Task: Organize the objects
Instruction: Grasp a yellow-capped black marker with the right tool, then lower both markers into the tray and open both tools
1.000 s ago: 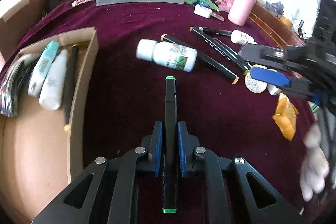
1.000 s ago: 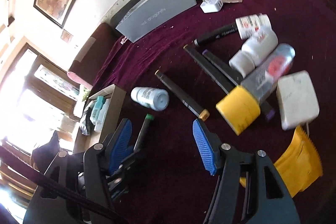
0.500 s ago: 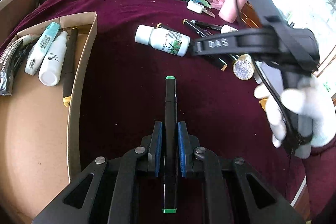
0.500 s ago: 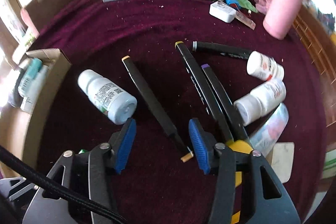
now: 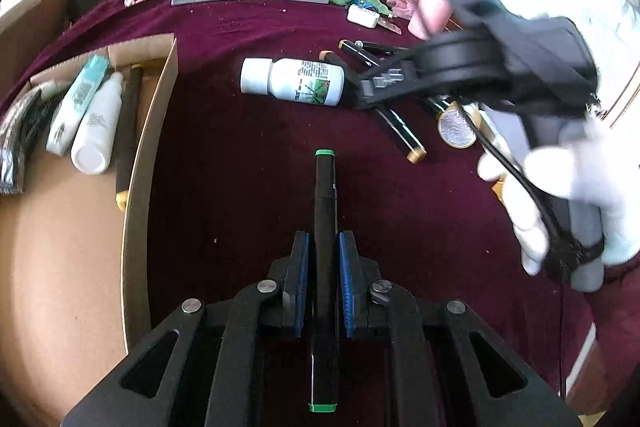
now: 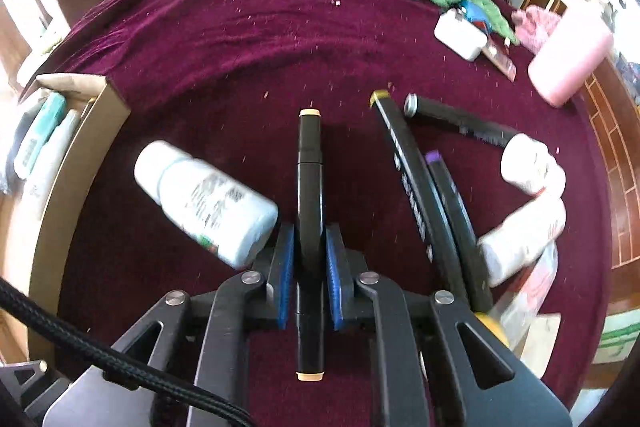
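cardboard box at left already holds tubes and a marker; left gripper clamps green-capped marker, right gripper just closed on tan-capped marker; bottles, markers remain on cloth.

**Black tools, blue pads, white glove**

Two matching black plastic grippers, left and right, each with ribbed blue pads lining the fingers. Round silver screws at the linkage pivots; triangular cut-outs in the outer arms. Braided black cable trailing from the right tool. White glove worn on the right hand, wrapped round a grey handle.
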Available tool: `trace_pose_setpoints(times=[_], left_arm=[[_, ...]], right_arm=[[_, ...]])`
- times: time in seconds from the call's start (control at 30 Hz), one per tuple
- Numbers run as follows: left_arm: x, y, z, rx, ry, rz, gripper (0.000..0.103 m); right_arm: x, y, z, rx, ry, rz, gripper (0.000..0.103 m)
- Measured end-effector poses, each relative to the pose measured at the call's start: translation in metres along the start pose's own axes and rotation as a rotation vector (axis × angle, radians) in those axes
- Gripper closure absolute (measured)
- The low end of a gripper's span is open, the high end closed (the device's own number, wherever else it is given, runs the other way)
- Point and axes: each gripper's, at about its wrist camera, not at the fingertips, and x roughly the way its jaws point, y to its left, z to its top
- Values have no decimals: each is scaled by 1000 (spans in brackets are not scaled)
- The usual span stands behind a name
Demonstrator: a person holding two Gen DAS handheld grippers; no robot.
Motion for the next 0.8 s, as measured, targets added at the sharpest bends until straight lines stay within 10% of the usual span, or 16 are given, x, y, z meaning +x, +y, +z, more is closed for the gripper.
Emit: trace_pose_setpoints(times=[0.43, 0.8], left_arm=[[-39, -3, -15, -35, -51, -65, 92], [-116, 44, -35, -121, -244, -88, 92]], right_arm=[[-57, -57, -77, 293, -61, 283, 91], [-99, -6, -90, 244, -134, 455, 91]])
